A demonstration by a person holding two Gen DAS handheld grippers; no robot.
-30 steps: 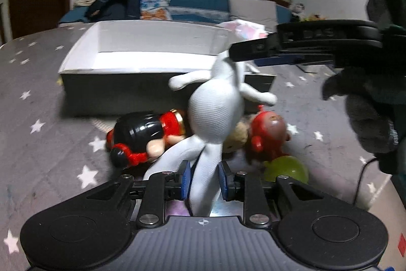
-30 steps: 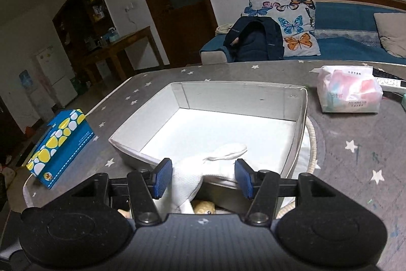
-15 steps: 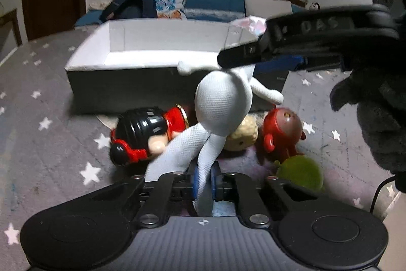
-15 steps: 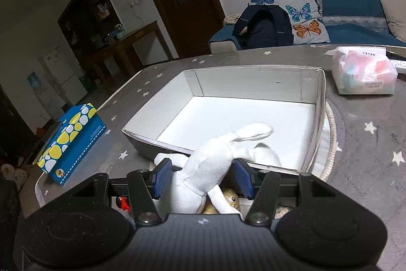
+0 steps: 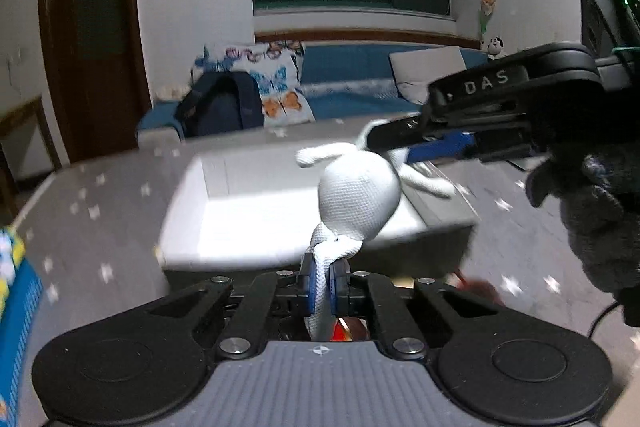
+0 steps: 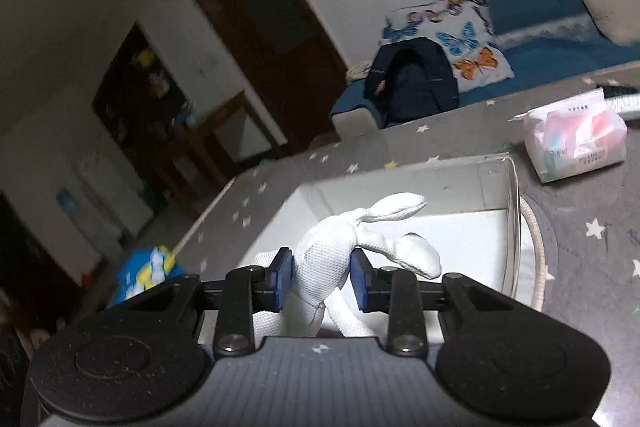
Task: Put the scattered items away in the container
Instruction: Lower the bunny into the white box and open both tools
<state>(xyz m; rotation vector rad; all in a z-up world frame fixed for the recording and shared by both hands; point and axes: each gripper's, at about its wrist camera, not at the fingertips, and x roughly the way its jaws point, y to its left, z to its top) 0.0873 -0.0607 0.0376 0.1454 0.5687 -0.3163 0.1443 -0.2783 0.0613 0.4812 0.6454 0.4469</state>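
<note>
Here, in the left wrist view, a white rabbit doll point(image 5: 358, 197) is seen lifted off the grey star-patterned table point(image 5: 92, 227), in front of the white box point(image 5: 240, 215) that serves as the container. One thin leg of the doll is pinched between the blue pads of the left gripper point(image 5: 322, 277), whose jaws are nearly together and closing a little further on the cloth. The gripper is pointed forward and somewhat downward, toward the box at twelve o'clock. At two o'clock the right gripper point(image 5: 424, 143) is seen reaching in from the side, gripped by a dark-gloved hand point(image 5: 592, 211). A red toy point(image 5: 476, 285) is left on the table at four o'clock; it is blurred.

In the right wrist view, the doll's body point(image 6: 326, 263) is pressed between the blue pads of the right gripper point(image 6: 322, 279), whose jaws are narrowing onto it at a moderate width. The gripper is rolled, so the room appears tilted, and is aimed down over the box point(image 6: 514, 211). The long ears are held out above the box floor, which is seen to be bare. A tissue pack point(image 6: 576, 143) lies at two o'clock.

The task is judged barely begun: nothing has yet been put in, and the doll must be released first.
</note>
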